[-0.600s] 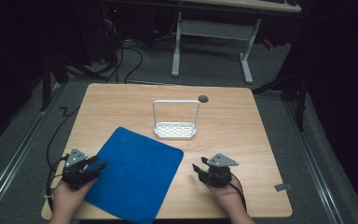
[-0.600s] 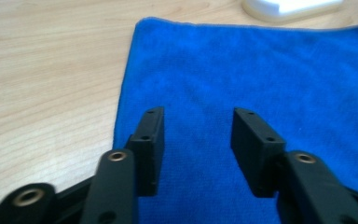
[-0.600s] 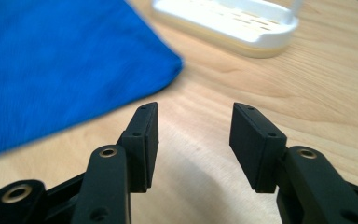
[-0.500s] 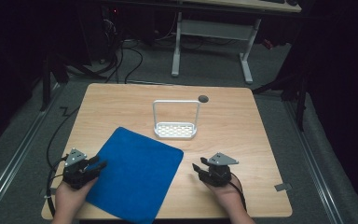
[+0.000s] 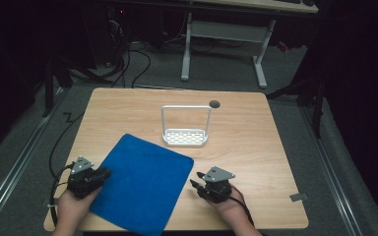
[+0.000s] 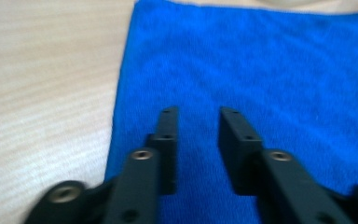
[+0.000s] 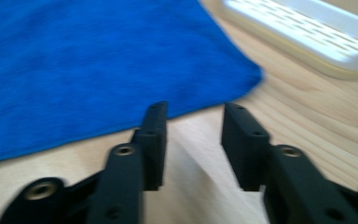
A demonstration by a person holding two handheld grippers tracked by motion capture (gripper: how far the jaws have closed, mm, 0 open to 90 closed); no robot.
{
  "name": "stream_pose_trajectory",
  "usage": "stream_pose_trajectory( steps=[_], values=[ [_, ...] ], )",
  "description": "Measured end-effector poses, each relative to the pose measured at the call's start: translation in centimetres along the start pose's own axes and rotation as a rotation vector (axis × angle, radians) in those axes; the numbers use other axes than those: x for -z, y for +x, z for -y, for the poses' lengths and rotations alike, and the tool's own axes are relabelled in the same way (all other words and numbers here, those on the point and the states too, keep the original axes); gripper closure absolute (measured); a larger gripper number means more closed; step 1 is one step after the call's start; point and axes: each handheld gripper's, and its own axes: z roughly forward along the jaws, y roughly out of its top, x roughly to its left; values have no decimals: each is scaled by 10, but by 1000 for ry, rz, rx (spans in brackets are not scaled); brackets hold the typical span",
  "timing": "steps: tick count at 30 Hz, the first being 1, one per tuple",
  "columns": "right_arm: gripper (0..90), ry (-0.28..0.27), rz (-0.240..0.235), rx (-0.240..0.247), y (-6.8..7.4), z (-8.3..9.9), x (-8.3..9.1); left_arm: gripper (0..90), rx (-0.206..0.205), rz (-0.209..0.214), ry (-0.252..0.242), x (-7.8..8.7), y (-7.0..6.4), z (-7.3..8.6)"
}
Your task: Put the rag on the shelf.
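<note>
**Closing in on the blue cloth from both sides**

Looking down from the high view, a blue cloth (image 5: 142, 184) lies flat and skewed on the wooden table (image 5: 256, 147), its near corner hanging at the front edge. The left gripper (image 5: 102, 174) sits at the cloth's left edge, the right gripper (image 5: 195, 186) just beside its right edge. Behind the cloth stands a white rack (image 5: 185, 130) with a tall handle, close to the cloth's far corner but apart from it.

In the left gripper view, the jaws stand parted with nothing between them, poised over the cloth (image 6: 261, 70) just inside its edge; bare table (image 6: 42, 84) lies to the side.

In the right gripper view, the jaws are likewise parted and empty, over bare wood, with the cloth's edge (image 7: 74, 60) just ahead and the rack (image 7: 303, 32) beyond.

The likely trouble: a flat cloth gives the jaws little to bite, so they may close on air or skid on the wood. Uneven pulls could drag it off the front edge, or sweep the far corner into the rack.
</note>
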Motion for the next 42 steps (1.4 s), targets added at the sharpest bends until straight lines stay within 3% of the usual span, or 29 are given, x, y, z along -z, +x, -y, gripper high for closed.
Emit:
stream_pose_trajectory(
  steps=[2, 3, 4, 5, 9, 16, 22, 23, 24, 25, 26, 27, 32, 33, 34, 35, 42],
  values=[
    [697, 1, -16, 22, 5, -2, -2, 768, -12, -6, 15, -1, -1, 0],
    [846, -5, -48, 61, 13, -5, -5, 835, -34, -16, 40, -1, -3, 2],
    [846, -5, -48, 61, 13, -5, -5, 856, -34, -16, 40, -1, -3, 2],
    [900, 4, -70, 103, 22, -8, -8, 881, -42, -15, 52, -1, -4, 3],
    [900, 38, -136, 123, 35, -13, -21, 900, -57, -12, 83, -3, -6, 6],
    [900, 95, -158, 141, 43, -14, -34, 900, -62, -15, 76, -3, -8, 8],
    [900, 106, -134, 135, 40, -12, -30, 900, -56, 25, 91, -1, -11, 9],
    [900, 107, -124, 133, 38, -9, -26, 900, -104, 34, 114, 0, -20, 8],
    [900, 110, -119, 129, 36, -7, -24, 900, -104, 34, 114, 0, -20, 8],
    [900, 111, -116, 124, 34, -6, -21, 900, -142, 38, 128, -3, -28, 5],
    [900, 111, -116, 124, 34, -6, -21, 900, -142, 38, 128, -3, -28, 5],
    [900, 118, -104, 110, 30, -2, -16, 900, -176, 53, 133, -7, -37, 2],
    [900, 131, -83, 75, 15, 7, -3, 900, -200, 92, 136, -13, -47, -1],
    [900, 134, -81, 67, 10, 9, 0, 900, -218, 118, 138, -15, -51, -2],
    [900, 134, -81, 67, 10, 9, 0, 900, -218, 118, 138, -15, -51, -2],
    [900, 137, -85, 28, 4, 12, 3, 900, -217, 140, 134, -17, -55, -3],
    [900, 143, -49, 49, -4, 25, 21, 900, -223, 217, 124, -22, -65, -3]
  ],
)
